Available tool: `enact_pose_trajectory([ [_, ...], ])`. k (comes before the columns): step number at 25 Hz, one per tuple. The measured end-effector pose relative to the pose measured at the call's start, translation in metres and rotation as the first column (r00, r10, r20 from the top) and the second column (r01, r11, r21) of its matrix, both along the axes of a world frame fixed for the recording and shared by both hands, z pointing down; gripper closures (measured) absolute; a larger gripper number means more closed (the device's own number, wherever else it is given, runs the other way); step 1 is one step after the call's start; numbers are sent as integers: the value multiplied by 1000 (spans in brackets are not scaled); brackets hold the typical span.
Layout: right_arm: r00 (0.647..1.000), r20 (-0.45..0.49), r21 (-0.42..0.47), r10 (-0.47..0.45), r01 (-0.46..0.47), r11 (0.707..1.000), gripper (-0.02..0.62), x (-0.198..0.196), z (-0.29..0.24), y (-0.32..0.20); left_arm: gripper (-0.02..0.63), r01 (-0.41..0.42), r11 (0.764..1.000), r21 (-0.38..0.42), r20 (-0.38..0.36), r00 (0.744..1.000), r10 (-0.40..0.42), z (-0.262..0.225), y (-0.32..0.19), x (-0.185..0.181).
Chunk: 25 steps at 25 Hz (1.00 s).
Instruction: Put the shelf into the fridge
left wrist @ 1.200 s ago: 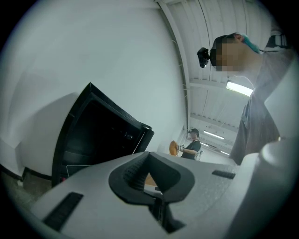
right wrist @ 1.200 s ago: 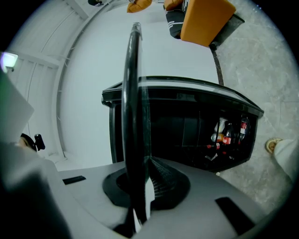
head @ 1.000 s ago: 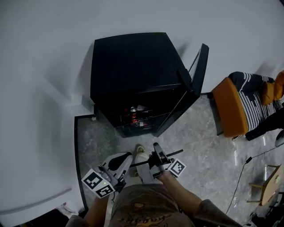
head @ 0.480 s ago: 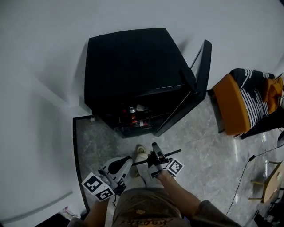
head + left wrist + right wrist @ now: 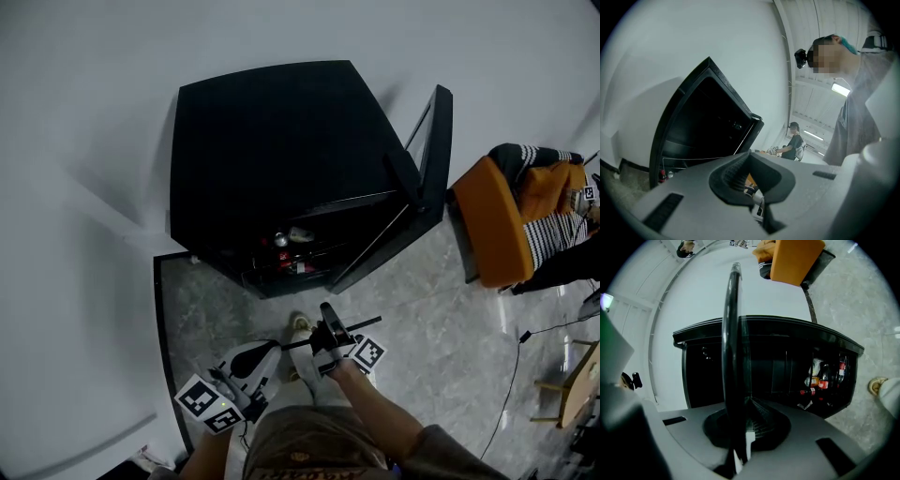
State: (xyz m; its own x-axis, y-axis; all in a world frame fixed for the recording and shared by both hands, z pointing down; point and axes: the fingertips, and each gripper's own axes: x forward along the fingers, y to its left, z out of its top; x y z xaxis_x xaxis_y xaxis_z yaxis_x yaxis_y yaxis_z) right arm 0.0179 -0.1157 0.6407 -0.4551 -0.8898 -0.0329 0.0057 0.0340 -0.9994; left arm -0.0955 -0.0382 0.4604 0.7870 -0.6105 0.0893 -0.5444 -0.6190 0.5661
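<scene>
The black fridge stands against the white wall with its door swung open to the right; bottles and cans sit low inside. My right gripper is shut on the shelf, a thin dark-edged glass panel held low in front of the fridge. In the right gripper view the shelf rises edge-on from the right gripper, with the fridge and drinks behind it. My left gripper hangs beside the shelf's left end; in its own view the left gripper is shut and empty, facing the fridge.
An orange chair with a striped cloth stands right of the open door. A cable runs over the grey floor, and a wooden stool is at far right. My shoe is below the fridge. Another person stands far off.
The fridge has grown slightly larger and shifted in the head view as I close in. Both grippers keep their places; the right one still holds the shelf.
</scene>
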Motion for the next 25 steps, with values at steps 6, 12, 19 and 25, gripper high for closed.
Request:
enact_pose_trajectory([
  [6, 1000, 3, -8, -9, 9, 1000, 569, -5, 15, -13, 600, -17, 1000, -16, 10, 1000, 17, 10, -3, 4],
  [12, 1000, 10, -21, 7, -7, 1000, 569, -5, 31, -26, 600, -29, 999, -42, 24, 999, 31, 22, -7, 7],
  [19, 1000, 25, -37, 17, -16, 999, 569, -8, 43, -40, 600, -56, 997, -60, 36, 998, 58, 33, -15, 14],
  [25, 1000, 21, -49, 14, -13, 999, 569, -9, 55, -49, 600, -73, 995, -66, 50, 996, 77, 39, -22, 18],
])
